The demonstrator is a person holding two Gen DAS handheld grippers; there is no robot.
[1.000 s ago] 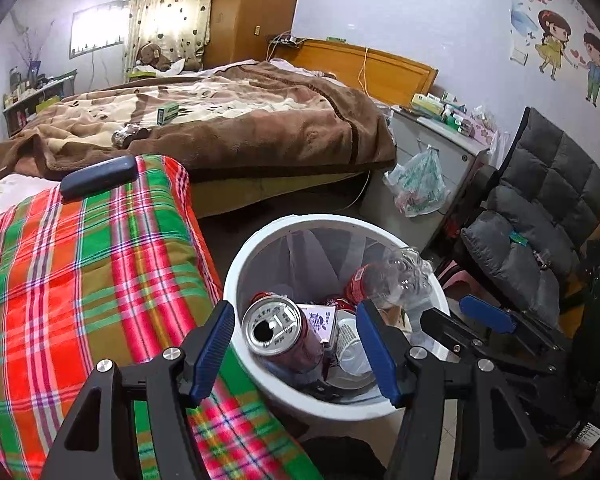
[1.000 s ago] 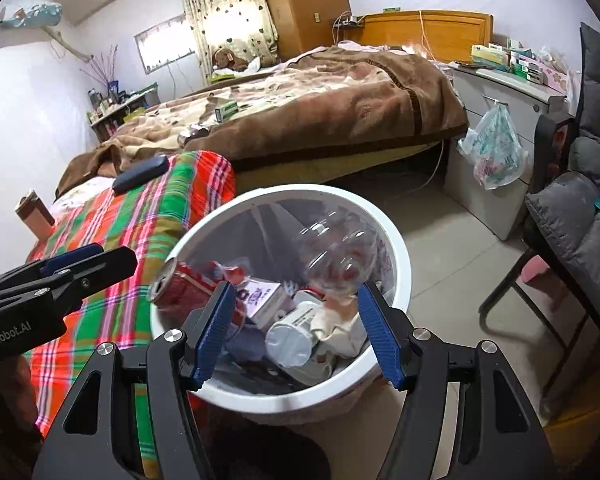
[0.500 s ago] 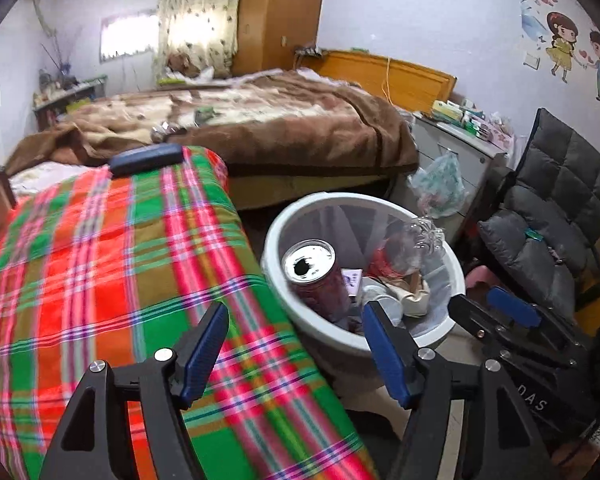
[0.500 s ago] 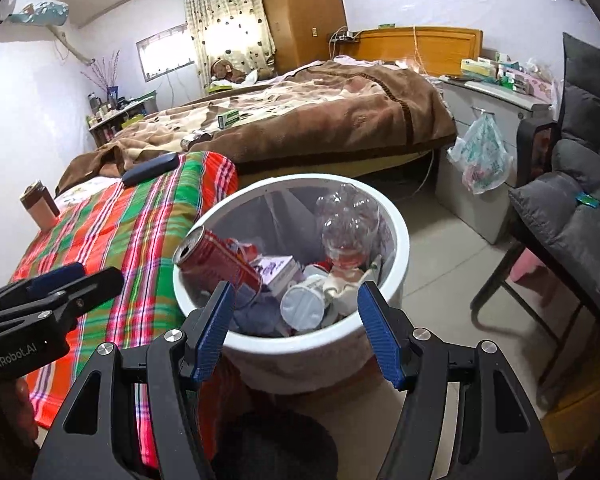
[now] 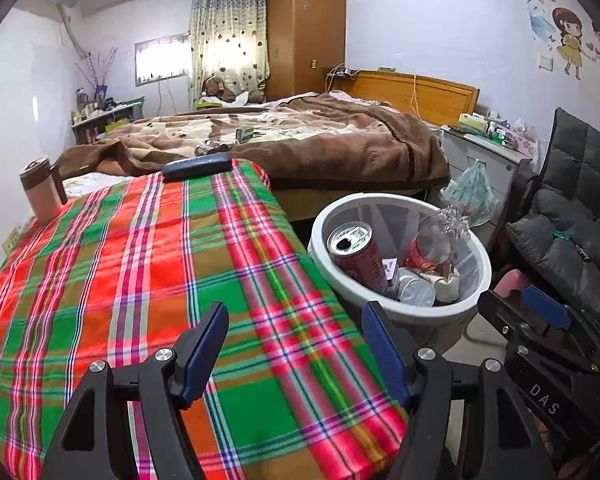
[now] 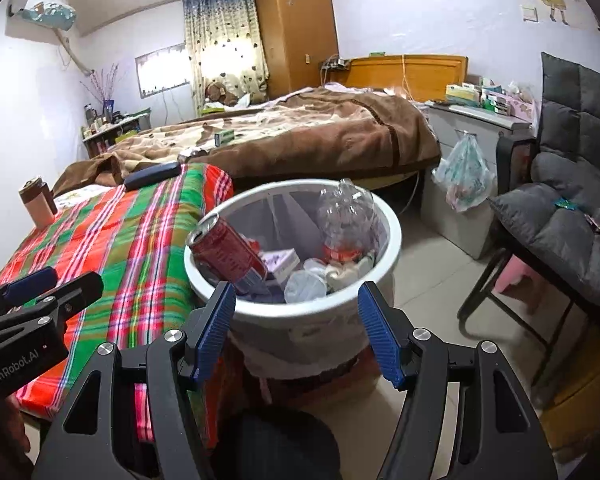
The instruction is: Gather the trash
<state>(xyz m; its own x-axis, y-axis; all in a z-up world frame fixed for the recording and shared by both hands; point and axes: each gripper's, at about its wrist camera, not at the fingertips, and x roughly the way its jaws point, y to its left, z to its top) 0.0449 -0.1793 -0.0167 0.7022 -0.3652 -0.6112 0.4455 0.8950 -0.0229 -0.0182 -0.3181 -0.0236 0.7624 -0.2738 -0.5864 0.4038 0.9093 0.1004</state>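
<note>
White plastic is the material of the trash bin [image 5: 485,268], which stands on the floor just beside the table with the plaid cloth [image 5: 148,264]. Inside the bin I count one red drink can [image 5: 358,258] leaning against the near wall, one clear crushed bottle [image 5: 436,240] with a red label, one small printed carton [image 6: 280,259], and one round white lid or cup [image 6: 305,286]; some pale crumpled pieces lie under them, and I cannot count these.

The left gripper [image 5: 296,346] hangs over the cloth with its blue pads apart and nothing between them; its jaws have just been opening a little more. The right gripper [image 6: 296,334] is in front of the bin, also with pads wide apart and holding nothing.

I judge that the task is nearly finished, because the trash already sits in the bin and the cloth shows no loose rubbish. On the table I see only one brown tumbler [image 5: 40,194] and one dark blue case [image 5: 196,167], and these look like belongings, not trash. On the bed [image 5: 340,148] behind there is one small green box [image 5: 244,133] and one dark thing I cannot identify; perhaps these are left to collect.
</note>
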